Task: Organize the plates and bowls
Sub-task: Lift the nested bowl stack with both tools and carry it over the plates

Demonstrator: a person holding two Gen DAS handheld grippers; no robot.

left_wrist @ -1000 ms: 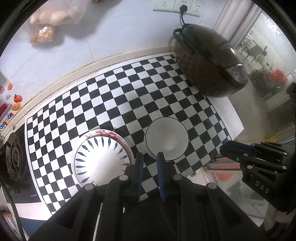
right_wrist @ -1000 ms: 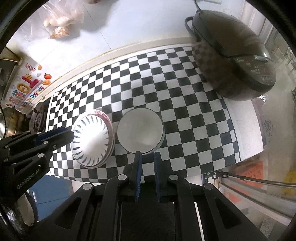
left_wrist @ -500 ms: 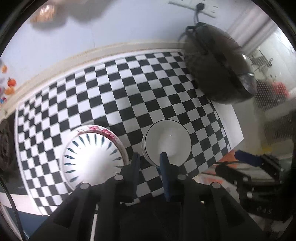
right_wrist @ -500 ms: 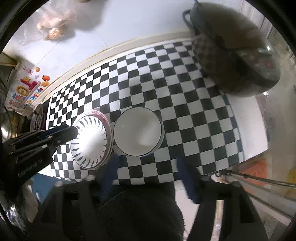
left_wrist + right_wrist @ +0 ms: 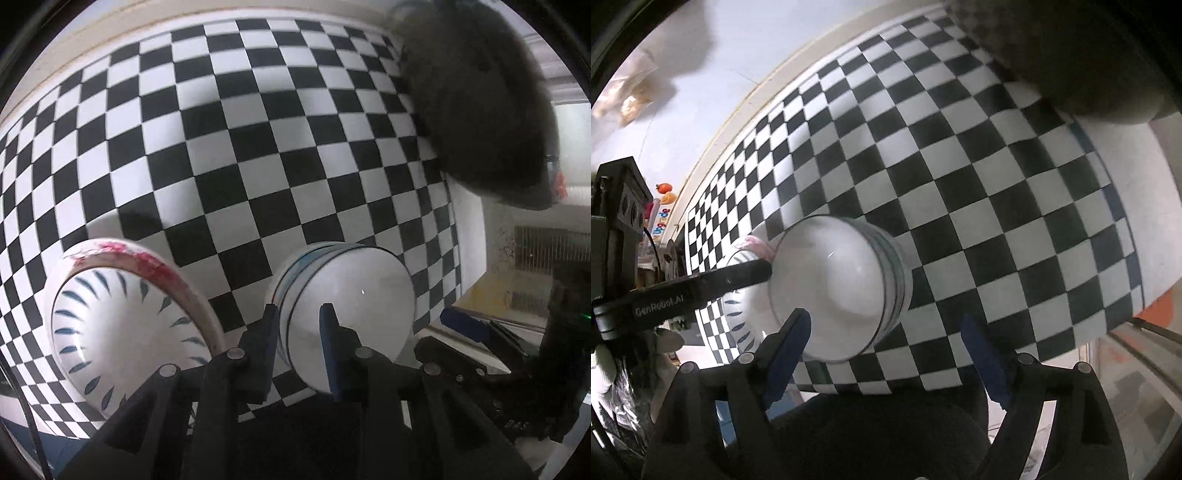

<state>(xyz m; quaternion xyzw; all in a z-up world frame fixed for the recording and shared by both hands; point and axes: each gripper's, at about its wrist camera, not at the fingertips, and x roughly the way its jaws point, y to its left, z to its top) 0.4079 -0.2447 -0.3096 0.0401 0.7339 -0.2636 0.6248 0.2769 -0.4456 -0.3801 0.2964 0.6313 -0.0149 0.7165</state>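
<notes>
Left claw (image 5: 297, 325) narrow, straddling rim of plain white round bowl (image 5: 351, 314), pads not visibly pinching; right claw (image 5: 886, 343) just spread wide, nothing between; blue-petal patterned bowl (image 5: 122, 332) beside, on checkered surface (image 5: 258, 147)

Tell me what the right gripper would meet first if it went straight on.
Probably the near rim of the white bowl. The right gripper is open, and its left finger is already beside that rim; depth is unclear.
</notes>
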